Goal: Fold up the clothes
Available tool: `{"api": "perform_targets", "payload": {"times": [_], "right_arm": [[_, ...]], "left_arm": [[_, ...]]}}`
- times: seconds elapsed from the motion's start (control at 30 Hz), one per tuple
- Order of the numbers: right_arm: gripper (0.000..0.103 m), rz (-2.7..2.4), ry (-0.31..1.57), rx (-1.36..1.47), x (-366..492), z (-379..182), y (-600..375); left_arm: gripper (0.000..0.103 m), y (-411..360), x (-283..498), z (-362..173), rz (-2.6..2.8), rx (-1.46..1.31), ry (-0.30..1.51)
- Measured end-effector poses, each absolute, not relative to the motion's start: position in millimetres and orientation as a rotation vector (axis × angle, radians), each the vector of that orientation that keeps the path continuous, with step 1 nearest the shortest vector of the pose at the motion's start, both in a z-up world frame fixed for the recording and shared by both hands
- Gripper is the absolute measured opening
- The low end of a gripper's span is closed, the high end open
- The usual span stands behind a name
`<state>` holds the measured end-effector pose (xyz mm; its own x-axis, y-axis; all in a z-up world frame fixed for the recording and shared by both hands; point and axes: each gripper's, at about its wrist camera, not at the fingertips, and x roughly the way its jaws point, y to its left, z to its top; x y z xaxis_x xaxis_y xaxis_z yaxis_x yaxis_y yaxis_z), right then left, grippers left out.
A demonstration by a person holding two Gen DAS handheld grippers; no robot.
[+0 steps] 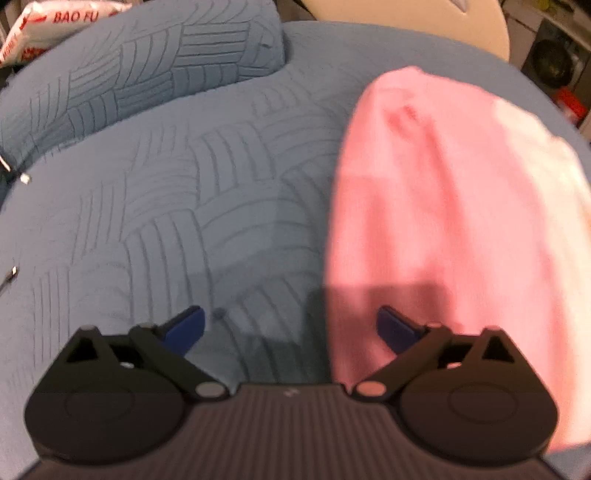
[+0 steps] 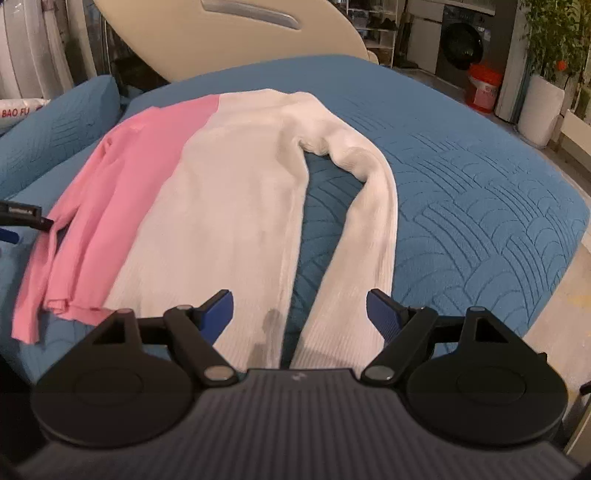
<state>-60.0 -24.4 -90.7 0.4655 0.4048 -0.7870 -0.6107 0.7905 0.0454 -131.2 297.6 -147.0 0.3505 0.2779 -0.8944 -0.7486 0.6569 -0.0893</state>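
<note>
1. Blue quilted bedding (image 2: pixel 461 192) with a stitched fan pattern covers a bed, and a matching blue pillow (image 1: pixel 140 74) lies at its far left beside a white bag with red lettering (image 1: pixel 48 22).
2. Behind the bed stand a cream headboard (image 2: pixel 258 33), a dark front-loading washing machine (image 2: pixel 463 40), an orange bucket (image 2: pixel 484 88) and a white planter (image 2: pixel 541 110) with greenery.
3. A pink-and-white sweater (image 2: pixel 229 192) lies spread flat on the bedding, its pink side to the left and its white side to the right.
4. Its white sleeve (image 2: pixel 373 221) bends away from the body and runs down toward the near edge, leaving a strip of blue bedding showing between sleeve and body.
5. The right gripper (image 2: pixel 299 310) is held low over the sweater's hem, pointing along the garment; its blue fingers (image 2: pixel 218 310) are spread wide and hold nothing.
6. The left gripper (image 1: pixel 291 325) hovers low at the sweater's pink edge (image 1: pixel 424 240), which is blurred in its view; its fingers are also parted wide with nothing between them, one over bare bedding and the other over pink fabric.
7. From the right wrist view, part of the left gripper shows at the left frame edge, next to the pink sleeve (image 2: pixel 40 273).
</note>
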Motion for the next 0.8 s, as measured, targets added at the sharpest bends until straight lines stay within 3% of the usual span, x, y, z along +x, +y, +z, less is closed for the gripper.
{"api": "perform_targets", "payload": {"times": [0.1, 0.3, 0.53, 0.8], "right_arm": [[0.081, 0.613, 0.943, -0.168, -67.1, -64.7, -28.3], [0.081, 0.646, 1.017, -0.159, -89.6, 12.6, -39.0], [0.081, 0.743, 0.924, -0.175, -129.6, 86.9, -49.6], [0.081, 0.761, 0.842, -0.259, -167.3, 114.2, -42.7]], "left_arm": [[0.100, 257.9, -145.0, -120.6, 0.652, -0.588, 0.970], [0.103, 166.4, -164.0, -54.6, 0.500, -0.418, 0.972], [0.103, 124.4, -190.0, 28.2, 0.472, -0.427, 0.855], [0.103, 88.1, -202.5, 46.0, 0.416, -0.365, 0.926]]}}
